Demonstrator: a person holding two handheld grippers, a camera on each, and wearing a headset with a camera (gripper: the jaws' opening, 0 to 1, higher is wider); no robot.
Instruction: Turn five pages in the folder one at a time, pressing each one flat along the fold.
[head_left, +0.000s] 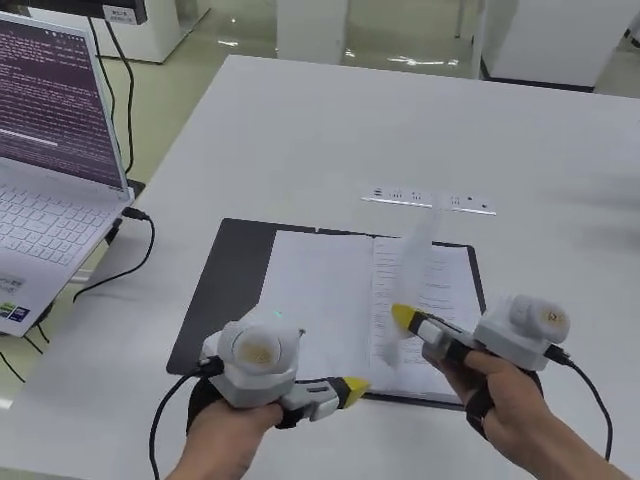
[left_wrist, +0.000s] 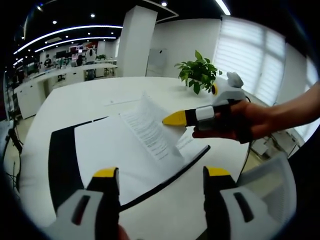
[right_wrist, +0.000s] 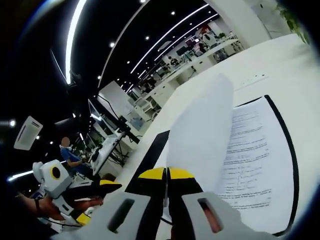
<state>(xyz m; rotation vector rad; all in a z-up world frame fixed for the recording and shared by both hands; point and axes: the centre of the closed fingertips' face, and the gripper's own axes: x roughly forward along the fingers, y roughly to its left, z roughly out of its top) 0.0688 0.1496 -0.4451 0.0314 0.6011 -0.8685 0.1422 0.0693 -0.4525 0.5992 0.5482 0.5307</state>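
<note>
my right tongs (head_left: 404, 318) pinched a page (head_left: 415, 248) upright over the folder (head_left: 210, 300), mid-turn; my left tongs (left_wrist: 156, 173) gaped, near. next, i judged: swing it left, press the fold.

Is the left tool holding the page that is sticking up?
No, the left tool is wide open with nothing between its jaws, and it is the right tool that pinches the lifted page.

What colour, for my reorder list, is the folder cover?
Black. The folder shows best in the head view, its cover bare on the left.
</note>
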